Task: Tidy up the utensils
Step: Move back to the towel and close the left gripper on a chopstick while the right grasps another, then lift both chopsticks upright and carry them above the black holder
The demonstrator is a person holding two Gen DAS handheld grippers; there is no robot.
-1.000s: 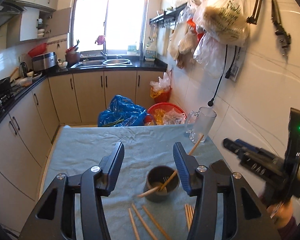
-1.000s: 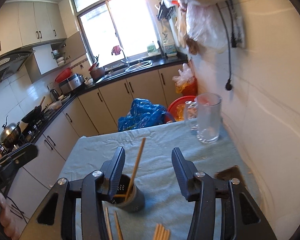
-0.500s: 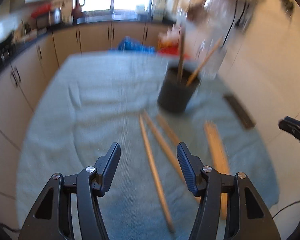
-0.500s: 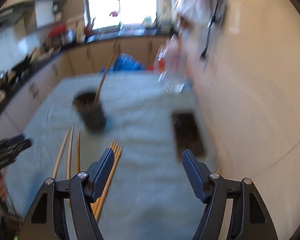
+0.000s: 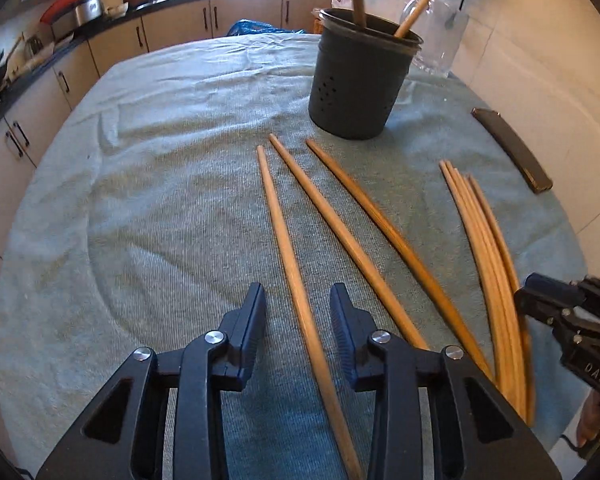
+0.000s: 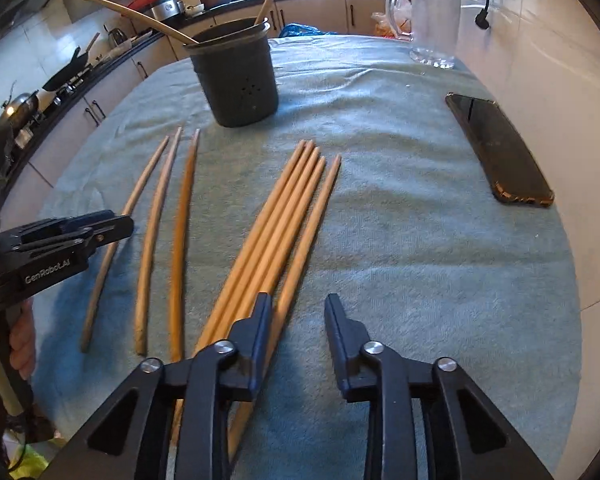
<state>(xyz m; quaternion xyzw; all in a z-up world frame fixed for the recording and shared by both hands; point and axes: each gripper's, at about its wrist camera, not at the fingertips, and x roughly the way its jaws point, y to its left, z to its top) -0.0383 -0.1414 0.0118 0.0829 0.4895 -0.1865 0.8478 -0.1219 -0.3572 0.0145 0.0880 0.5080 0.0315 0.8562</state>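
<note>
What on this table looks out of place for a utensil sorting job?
The phone lying flat near the right edge of the towel is the odd item: everything else is chopsticks and their dark holder. A clear glass pitcher also stands at the far end.

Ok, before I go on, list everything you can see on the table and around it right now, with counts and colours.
holder: one, dark grey, far side of the cloth, two chopsticks standing in it
loose chopsticks: three, wooden, spread apart left of the bundle
chopstick bundle: five, pale wood, side by side mid-cloth
phone: one, black, face up on the right
glass mug: one, clear, far right corner
cloth: one, grey-green, covers the table
left gripper: black, jaws apart, just been closing, straddling the leftmost loose chopstick
right gripper: black, jaws apart, just been closing, at the bundle's right edge
</note>
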